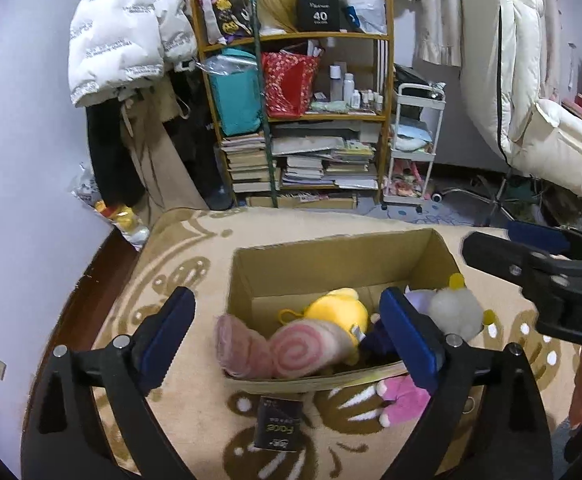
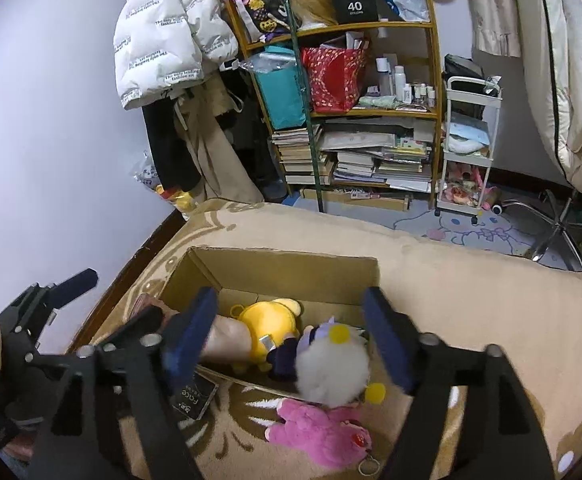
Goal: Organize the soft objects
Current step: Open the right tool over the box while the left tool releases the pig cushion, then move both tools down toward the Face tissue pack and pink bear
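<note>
An open cardboard box sits on the beige rug. Inside lie a pink swirl roll plush, a yellow plush and a white fluffy plush with yellow tips at the box's near edge. A pink plush lies on the rug in front of the box. My left gripper is open and empty above the box's near edge. My right gripper is open and empty over the white plush.
A small black "Face" box lies on the rug by the box's front. A cluttered bookshelf, hanging coats, a white trolley and a chair base stand behind.
</note>
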A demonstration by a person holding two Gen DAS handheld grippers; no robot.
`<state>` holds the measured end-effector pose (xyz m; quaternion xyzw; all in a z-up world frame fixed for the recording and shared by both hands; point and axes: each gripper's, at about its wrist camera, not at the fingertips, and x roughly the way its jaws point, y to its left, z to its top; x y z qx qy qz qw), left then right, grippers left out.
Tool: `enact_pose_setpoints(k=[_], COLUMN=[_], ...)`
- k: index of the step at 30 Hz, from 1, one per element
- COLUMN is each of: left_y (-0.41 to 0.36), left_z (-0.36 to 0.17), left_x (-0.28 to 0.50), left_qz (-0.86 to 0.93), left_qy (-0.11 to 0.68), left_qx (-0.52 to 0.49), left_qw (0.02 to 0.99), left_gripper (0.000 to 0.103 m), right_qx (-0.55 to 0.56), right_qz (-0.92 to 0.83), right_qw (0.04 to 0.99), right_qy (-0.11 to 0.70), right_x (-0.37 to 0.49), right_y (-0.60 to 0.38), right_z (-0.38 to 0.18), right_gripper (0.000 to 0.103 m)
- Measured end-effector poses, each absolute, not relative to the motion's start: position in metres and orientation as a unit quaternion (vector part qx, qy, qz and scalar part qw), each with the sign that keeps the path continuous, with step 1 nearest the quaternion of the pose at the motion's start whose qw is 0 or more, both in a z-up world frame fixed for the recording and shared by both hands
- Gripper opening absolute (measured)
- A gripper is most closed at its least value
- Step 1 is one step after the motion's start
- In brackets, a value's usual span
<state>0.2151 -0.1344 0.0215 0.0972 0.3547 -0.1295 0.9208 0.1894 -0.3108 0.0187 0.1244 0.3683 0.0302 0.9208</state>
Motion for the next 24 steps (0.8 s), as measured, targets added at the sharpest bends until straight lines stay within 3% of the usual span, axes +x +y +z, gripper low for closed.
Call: enact_pose_setpoints(k=[4,13,24], left_y=[-0.121,-0.097,-0.084], left_z=[0.033,0.039,0.005], left_x=[0.207,0.187,0.178], left_qz=[-0.125,-0.1,-0.103], left_qy=[0.341,0.326,0.362], left_qx=[0.091,0.099,0.097], left_qw=[0.927,0.935,0.921], left_gripper=[0.1,0.102,0.102], right_qx=[0.12,0.123,0.162], right_qz=[0.019,0.003,-0.003], right_qw=[0.926,0.931,0.907], right_qy=[0.358,0.344,0.39], right_x=[0.179,0.16,0.147], right_y=[-0.313,-0.322,-0.325], right_z=[0.025,0.025,-0.025], right_gripper=[0.103,0.103,0.103])
